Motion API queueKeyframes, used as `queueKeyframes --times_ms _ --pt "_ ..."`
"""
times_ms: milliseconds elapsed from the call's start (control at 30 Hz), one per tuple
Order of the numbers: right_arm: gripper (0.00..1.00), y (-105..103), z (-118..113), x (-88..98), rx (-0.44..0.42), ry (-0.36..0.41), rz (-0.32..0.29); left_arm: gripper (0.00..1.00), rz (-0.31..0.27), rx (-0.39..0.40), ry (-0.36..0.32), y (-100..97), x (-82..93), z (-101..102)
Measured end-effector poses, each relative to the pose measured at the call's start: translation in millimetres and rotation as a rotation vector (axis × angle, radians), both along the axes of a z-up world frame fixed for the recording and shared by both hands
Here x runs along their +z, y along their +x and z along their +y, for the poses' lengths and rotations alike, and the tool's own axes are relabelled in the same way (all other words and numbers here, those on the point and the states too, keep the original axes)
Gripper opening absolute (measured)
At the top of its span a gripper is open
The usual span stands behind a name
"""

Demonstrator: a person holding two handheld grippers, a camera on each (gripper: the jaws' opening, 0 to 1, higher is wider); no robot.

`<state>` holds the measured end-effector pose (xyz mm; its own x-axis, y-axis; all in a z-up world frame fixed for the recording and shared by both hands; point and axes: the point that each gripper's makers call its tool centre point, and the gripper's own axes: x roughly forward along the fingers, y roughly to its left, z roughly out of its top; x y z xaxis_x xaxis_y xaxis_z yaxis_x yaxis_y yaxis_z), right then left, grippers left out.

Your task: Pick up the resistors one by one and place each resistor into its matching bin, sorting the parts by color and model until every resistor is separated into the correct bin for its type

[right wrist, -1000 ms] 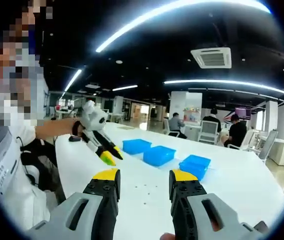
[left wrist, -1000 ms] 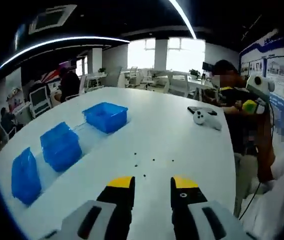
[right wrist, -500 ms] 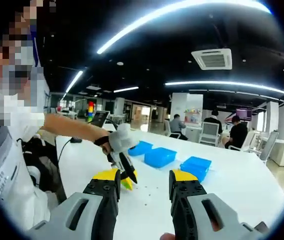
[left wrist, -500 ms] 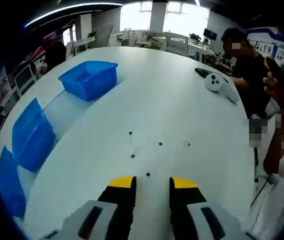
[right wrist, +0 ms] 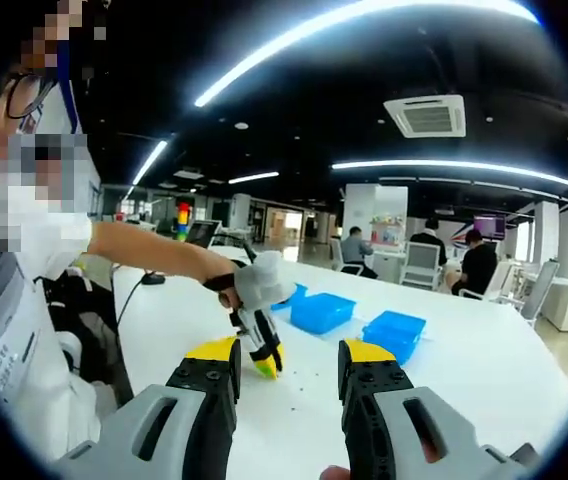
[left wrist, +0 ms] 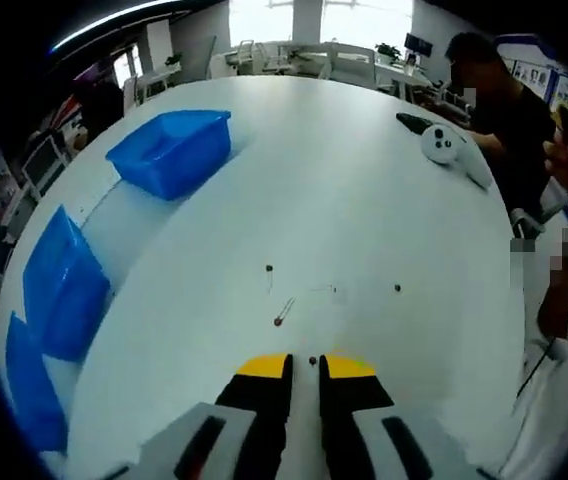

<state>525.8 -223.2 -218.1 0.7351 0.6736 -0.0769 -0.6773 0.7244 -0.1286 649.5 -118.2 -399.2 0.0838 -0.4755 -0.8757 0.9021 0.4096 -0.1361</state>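
Several tiny resistors lie scattered on the white table [left wrist: 364,220]: one dark-headed resistor [left wrist: 312,360] sits right at the tips of my left gripper [left wrist: 305,368], whose yellow-tipped jaws stand close together with a narrow gap. Others lie a little further out, such as a resistor [left wrist: 282,312] with a thin lead and a dark resistor [left wrist: 269,268]. Three blue bins [left wrist: 171,150] [left wrist: 64,285] [left wrist: 26,390] line the table's left side. My right gripper [right wrist: 289,355] is held open above the table, with the left gripper [right wrist: 264,358] pointing down at the tabletop ahead of it and blue bins [right wrist: 322,312] [right wrist: 394,332] beyond.
A white controller [left wrist: 444,145] and a dark flat object [left wrist: 411,122] lie at the far right of the table, beside a seated person [left wrist: 504,110]. The person holding the grippers [right wrist: 24,260] is at the left of the right gripper view. Office desks and seated people [right wrist: 424,245] are behind.
My left gripper has come down toward the table and its jaws have narrowed from wide apart to a thin gap around a resistor. The right gripper has stayed open and still.
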Motion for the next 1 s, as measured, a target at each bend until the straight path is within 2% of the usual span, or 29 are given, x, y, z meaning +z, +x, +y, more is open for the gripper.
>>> queueKeyframes --times_ms 33,67,267,333,433,533,600,667,733,767,800,867,900,1000 --pt "0.41 -0.4 0.4 0.1 0.001 0.0 -0.001 0.05 0.018 0.032 -0.01 -1.4 -0.1 -1.8" --pt "0.41 -0.6 0.4 0.6 0.001 -0.001 -0.002 0.05 -0.014 0.04 0.011 9.3 -0.8 0.7" --pt "0.41 0.1 -1.8 1.6 0.0 0.0 -0.003 0.04 -0.041 0.041 -0.01 7.7 2.9 4.4" --pt "0.41 0.2 -2.4 1.5 -0.001 0.0 -0.003 0.04 -0.04 0.049 -0.066 7.3 14.2 1.1" --pt "0.41 0.1 -3.1 1.9 -0.003 0.002 -0.004 0.04 -0.071 0.065 -0.143 3.9 37.5 2.3" --pt "0.41 0.2 -3.3 1.9 -0.005 0.003 -0.005 0.04 -0.119 0.09 -0.253 2.7 72.0 8.6" --pt "0.41 -0.1 -2.9 1.7 -0.005 0.002 -0.005 0.04 -0.15 0.112 -0.311 -0.3 87.9 15.1" --pt "0.41 -0.6 -2.0 1.6 -0.004 0.001 -0.005 0.04 -0.182 0.134 -0.385 -5.3 105.8 24.6" --pt "0.41 -0.8 -1.1 1.5 -0.003 -0.001 -0.006 0.04 -0.21 0.141 -0.43 -9.9 117.6 35.5" --pt "0.41 -0.7 -0.7 1.4 -0.003 0.0 -0.005 0.04 -0.251 0.154 -0.486 -14.7 129.8 46.4" --pt "0.41 -0.5 -0.3 1.3 -0.004 0.0 -0.005 0.04 -0.275 0.157 -0.514 -18.8 136.0 53.7" --pt "0.41 -0.2 0.3 0.9 -0.003 -0.001 -0.004 0.04 -0.31 0.187 -0.557 -24.3 143.7 66.9" --pt "0.41 0.1 0.7 0.6 -0.003 -0.001 -0.003 0.04 -0.355 0.181 -0.577 -31.2 147.7 76.7" --pt "0.41 1.3 1.2 -0.4 -0.005 0.001 0.0 0.04 -0.428 0.23 -0.633 -41.4 156.8 100.3"
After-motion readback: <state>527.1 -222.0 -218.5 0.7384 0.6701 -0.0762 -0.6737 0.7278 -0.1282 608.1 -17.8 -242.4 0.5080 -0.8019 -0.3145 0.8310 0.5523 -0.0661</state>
